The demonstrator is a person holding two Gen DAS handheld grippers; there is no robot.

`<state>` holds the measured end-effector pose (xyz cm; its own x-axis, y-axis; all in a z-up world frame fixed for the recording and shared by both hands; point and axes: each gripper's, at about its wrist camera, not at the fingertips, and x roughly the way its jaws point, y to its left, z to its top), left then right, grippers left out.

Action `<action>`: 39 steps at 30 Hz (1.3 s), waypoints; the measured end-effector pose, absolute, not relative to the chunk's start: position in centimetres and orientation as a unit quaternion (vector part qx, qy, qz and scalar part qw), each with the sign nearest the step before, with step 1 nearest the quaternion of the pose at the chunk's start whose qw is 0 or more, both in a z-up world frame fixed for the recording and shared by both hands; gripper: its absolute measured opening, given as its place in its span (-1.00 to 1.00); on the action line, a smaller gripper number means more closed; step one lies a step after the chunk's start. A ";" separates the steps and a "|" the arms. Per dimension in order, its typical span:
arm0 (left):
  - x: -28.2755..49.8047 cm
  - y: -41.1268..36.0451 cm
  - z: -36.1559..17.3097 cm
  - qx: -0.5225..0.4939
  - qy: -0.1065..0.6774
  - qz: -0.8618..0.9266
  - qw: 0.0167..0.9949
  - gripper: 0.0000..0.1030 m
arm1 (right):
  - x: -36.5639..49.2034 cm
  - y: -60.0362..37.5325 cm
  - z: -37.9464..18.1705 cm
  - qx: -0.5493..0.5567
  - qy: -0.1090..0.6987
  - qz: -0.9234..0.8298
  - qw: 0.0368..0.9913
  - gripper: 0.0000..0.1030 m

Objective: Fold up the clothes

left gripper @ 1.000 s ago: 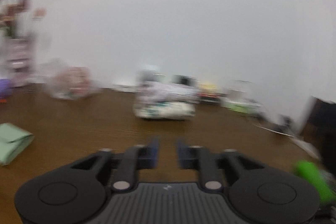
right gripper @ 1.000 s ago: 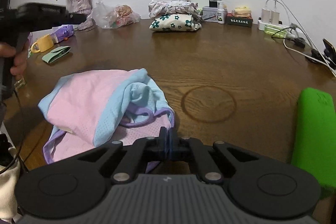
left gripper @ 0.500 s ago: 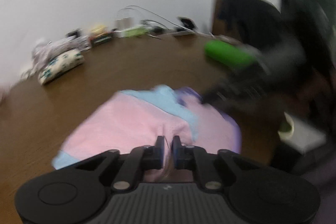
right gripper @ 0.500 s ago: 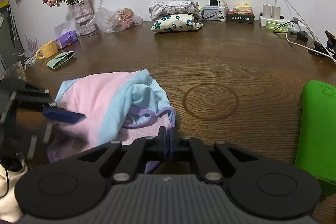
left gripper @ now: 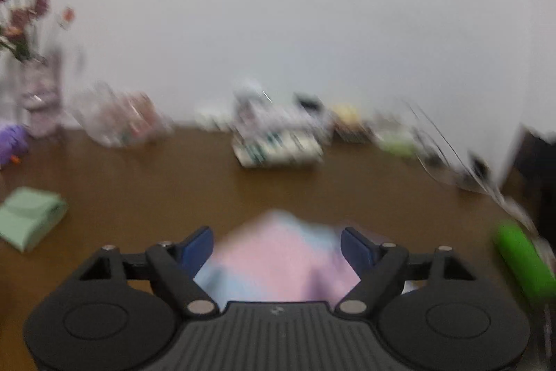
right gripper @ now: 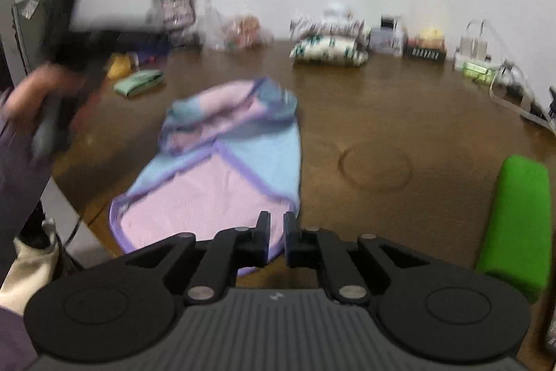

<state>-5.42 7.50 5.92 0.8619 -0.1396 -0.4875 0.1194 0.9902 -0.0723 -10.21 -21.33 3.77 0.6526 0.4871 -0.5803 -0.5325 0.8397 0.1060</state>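
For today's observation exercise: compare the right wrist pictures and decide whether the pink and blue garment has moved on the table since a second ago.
Yes. The pink and blue garment now stretches farther up the table, nearer the folded floral stack.

Both grippers: black ribbed housing, round side discs, silver pivot screws. Left gripper (left gripper: 277, 244) has blue pads. Purple sleeve (right gripper: 17, 176) at frame left.

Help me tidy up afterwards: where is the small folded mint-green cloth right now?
In the right wrist view the mint-green cloth lies on the table, far left, beyond the pink and blue garment.
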 end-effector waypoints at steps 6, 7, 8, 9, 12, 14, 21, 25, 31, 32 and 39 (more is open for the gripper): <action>-12.0 3.0 1.4 0.023 0.336 -0.114 0.935 0.53 | -7.5 -17.4 3.7 -0.098 0.272 0.328 0.899 -0.75; -12.3 2.6 1.1 0.033 0.336 -0.111 0.935 0.53 | -7.1 -16.6 3.3 -0.115 0.271 0.336 0.895 -0.61; -12.2 2.2 0.8 0.045 0.336 -0.102 0.935 0.53 | -6.9 -16.0 3.0 -0.131 0.271 0.335 0.893 -0.36; -12.1 1.8 0.5 0.056 0.337 -0.092 0.935 0.53 | -6.7 -15.4 2.7 -0.148 0.272 0.335 0.890 -0.24; -11.5 1.9 -0.1 0.058 0.339 -0.075 0.936 0.50 | -6.3 -15.4 1.9 -0.143 0.285 0.353 0.880 -0.10; -11.0 2.8 -0.3 0.036 0.340 -0.077 0.937 0.32 | -6.5 -15.6 1.4 -0.138 0.293 0.350 0.879 -0.16; -10.9 5.9 0.9 -0.005 0.334 -0.037 0.942 -0.94 | -5.7 -17.4 1.3 -0.081 0.315 0.295 0.898 -0.95; -12.4 7.1 1.7 -0.031 0.318 -0.029 0.947 -0.96 | -7.3 -19.2 2.1 -0.048 0.311 0.282 0.906 -0.95; -13.8 7.8 2.6 -0.042 0.303 -0.026 0.952 -0.98 | -9.9 -20.5 2.9 -0.015 0.309 0.289 0.906 -0.95; -13.8 7.9 2.6 -0.043 0.302 -0.025 0.952 -0.98 | -9.9 -20.5 3.0 -0.017 0.309 0.287 0.907 -0.95; -13.7 7.1 1.6 -0.016 0.311 -0.029 0.950 -0.75 | -10.4 -18.3 1.8 -0.103 0.285 0.276 0.912 -0.60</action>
<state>-13.73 7.12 1.64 0.8048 -0.0652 -0.5900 0.0451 0.9978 -0.0488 -10.36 -18.28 1.83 0.6855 0.4441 -0.5769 -0.5614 0.8270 -0.0304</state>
